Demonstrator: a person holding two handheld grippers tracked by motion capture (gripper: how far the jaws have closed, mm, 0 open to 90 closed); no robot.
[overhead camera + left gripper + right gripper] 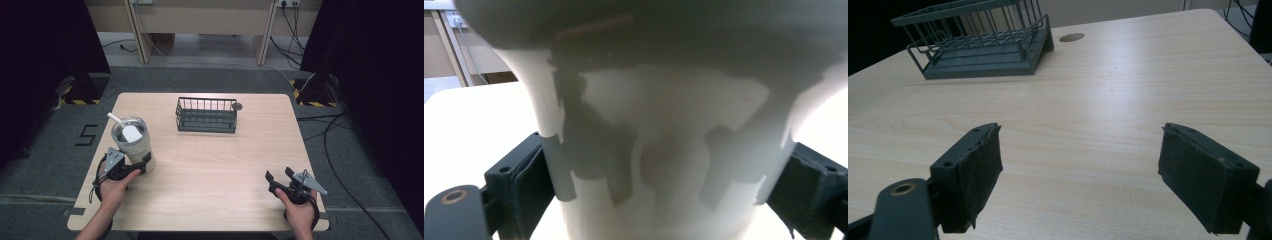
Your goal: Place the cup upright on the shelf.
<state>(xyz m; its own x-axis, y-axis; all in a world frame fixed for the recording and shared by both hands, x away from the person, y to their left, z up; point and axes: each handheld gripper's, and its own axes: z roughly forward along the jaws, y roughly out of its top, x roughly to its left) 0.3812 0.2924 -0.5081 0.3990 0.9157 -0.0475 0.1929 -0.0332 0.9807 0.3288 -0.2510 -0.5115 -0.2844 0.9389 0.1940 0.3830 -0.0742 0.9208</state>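
High view shows a cream tumbler (134, 145) standing upright near the left edge of the light wooden desk (215, 165), with a clear lid and a white straw (115, 119) leaning out to the left. The left gripper (142, 166) is at the tumbler's lower body, held by the person's left hand (114, 187). Left gripper view has the tumbler (659, 150) close up between the two black jaws, a pad pressed against each side, so the jaws are clamped around it. The tumbler's base rests on the desk.

The right gripper (278, 176) sits near the desk's front right corner, in the person's right hand (299, 212). Right gripper view shows its jaws spread wide apart (1079, 165) with bare wood between them. A dark wire basket (206, 115) stands at the far middle of the desk, well apart from both grippers, with a small round hole (1071, 37) in the desk just beside it.
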